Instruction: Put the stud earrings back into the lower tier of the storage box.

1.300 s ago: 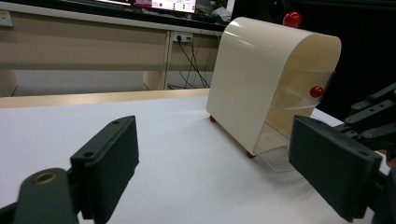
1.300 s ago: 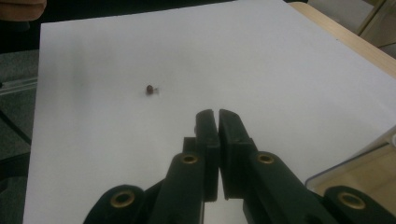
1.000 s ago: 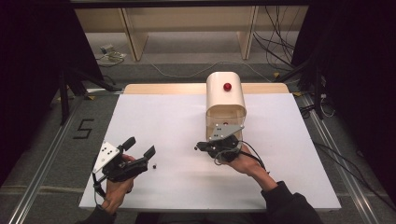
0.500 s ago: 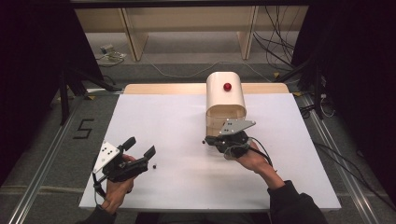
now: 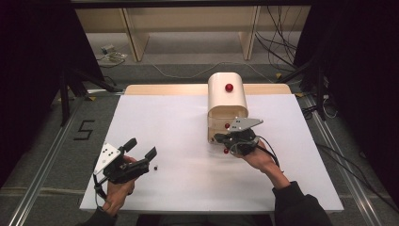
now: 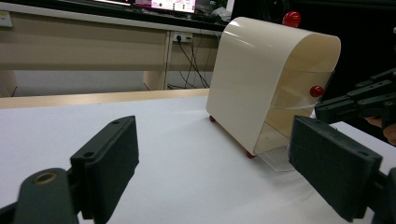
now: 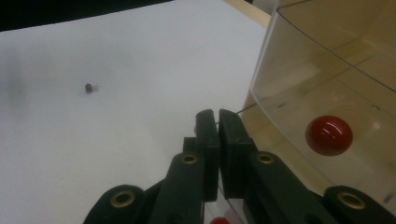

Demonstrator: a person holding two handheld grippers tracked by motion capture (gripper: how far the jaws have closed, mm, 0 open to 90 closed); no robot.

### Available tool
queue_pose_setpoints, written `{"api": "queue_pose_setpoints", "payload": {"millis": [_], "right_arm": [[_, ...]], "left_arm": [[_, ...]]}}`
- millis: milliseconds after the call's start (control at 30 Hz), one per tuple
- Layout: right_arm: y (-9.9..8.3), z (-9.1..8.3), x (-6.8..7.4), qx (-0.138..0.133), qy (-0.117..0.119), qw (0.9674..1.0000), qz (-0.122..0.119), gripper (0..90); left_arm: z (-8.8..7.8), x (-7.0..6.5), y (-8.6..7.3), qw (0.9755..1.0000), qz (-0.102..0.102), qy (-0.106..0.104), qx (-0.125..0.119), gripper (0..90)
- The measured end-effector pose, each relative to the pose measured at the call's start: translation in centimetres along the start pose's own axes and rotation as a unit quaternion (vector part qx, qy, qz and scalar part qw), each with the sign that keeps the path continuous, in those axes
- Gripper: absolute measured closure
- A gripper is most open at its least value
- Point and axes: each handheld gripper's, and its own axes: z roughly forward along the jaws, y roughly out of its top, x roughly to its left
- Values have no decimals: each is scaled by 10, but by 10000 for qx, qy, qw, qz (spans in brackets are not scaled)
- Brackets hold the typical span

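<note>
A cream, round-topped box [image 5: 227, 101] stands at the back middle of the white table [image 5: 179, 122], a red knob [image 5: 229, 87] on its top. Its open front holds a clear curved door [image 7: 327, 79] with a red knob [image 7: 328, 135]. My right gripper [image 5: 218, 138] is shut, its tips [image 7: 217, 116] right beside the clear door's edge, with nothing visible between them. My left gripper [image 5: 141, 148] is held open near the front left, empty, and faces the box [image 6: 261, 79]. A tiny dark speck [image 5: 155, 166] lies on the table just past it.
Wooden shelving [image 5: 188, 28] and loose cables [image 5: 282, 52] lie on the floor beyond the table. A black "5" mark [image 5: 84, 130] is on the floor at the left. The box [image 6: 261, 79] rests on small red feet [image 6: 212, 119].
My right gripper has moved a little to the right and farther from me, closer to the box's front. The left gripper has stayed where it was.
</note>
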Motion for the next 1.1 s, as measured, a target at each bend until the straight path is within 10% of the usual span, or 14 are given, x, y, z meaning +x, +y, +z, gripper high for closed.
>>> {"api": "queue_pose_setpoints", "payload": {"millis": [1100], "right_arm": [[-9,12,-5,358,-435,9984,-26,790]], "left_arm": [[0,0,0,10000,3,0,-4,155]]}}
